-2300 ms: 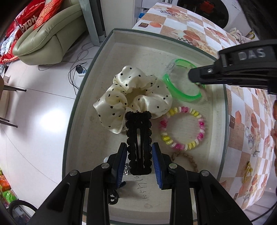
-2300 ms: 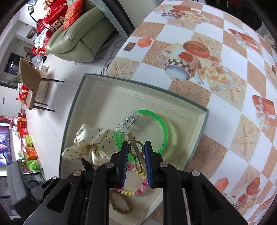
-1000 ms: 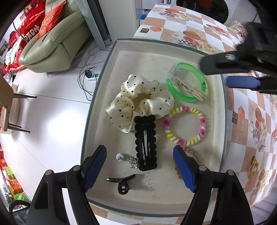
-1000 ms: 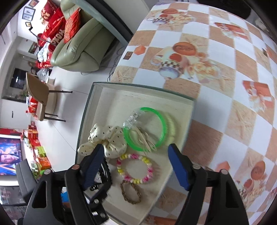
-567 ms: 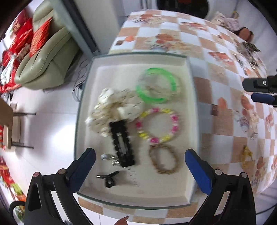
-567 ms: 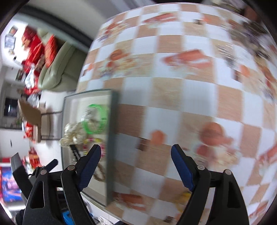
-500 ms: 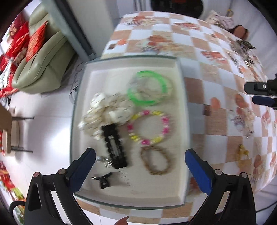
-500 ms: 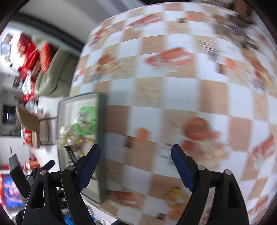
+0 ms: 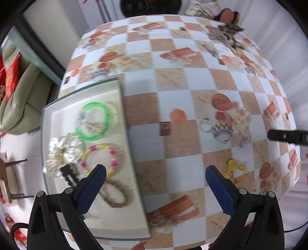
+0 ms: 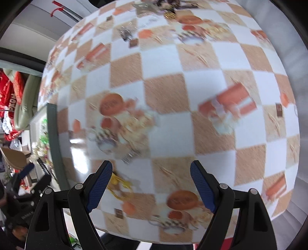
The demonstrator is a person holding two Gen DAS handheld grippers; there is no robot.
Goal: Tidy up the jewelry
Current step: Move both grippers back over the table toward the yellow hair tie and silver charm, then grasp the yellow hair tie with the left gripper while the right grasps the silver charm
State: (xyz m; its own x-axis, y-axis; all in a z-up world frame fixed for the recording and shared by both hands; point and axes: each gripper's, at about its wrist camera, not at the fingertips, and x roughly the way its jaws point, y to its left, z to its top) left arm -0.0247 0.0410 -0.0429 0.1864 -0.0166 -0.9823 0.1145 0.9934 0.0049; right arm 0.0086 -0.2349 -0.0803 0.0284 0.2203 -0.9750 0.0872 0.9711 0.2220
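Observation:
In the left wrist view a shallow white tray (image 9: 123, 123) sits at the table's left edge. It holds a green bangle (image 9: 93, 119), a polka-dot scrunchie (image 9: 61, 150), a black hair clip (image 9: 68, 174), a pink-yellow bead bracelet (image 9: 100, 159) and a brown bead bracelet (image 9: 115, 194). My left gripper (image 9: 156, 184) is wide open and empty, high above the table beside the tray. A yellow jewelry piece (image 9: 233, 169) and a silver piece (image 9: 243, 141) lie on the tablecloth. My right gripper (image 10: 151, 184) is wide open and empty over the cloth, near the yellow piece (image 10: 117, 182).
More loose jewelry lies piled at the far right corner of the checkered tablecloth (image 9: 227, 34), also in the right wrist view (image 10: 163, 7). The tray rim (image 10: 52, 134) shows at the left of the right wrist view. A green sofa (image 9: 17, 96) stands beyond the table.
Both grippers let go of their clips in the tray, opened wide and swung right, away from the tray and over the tablecloth. The views are motion-blurred.

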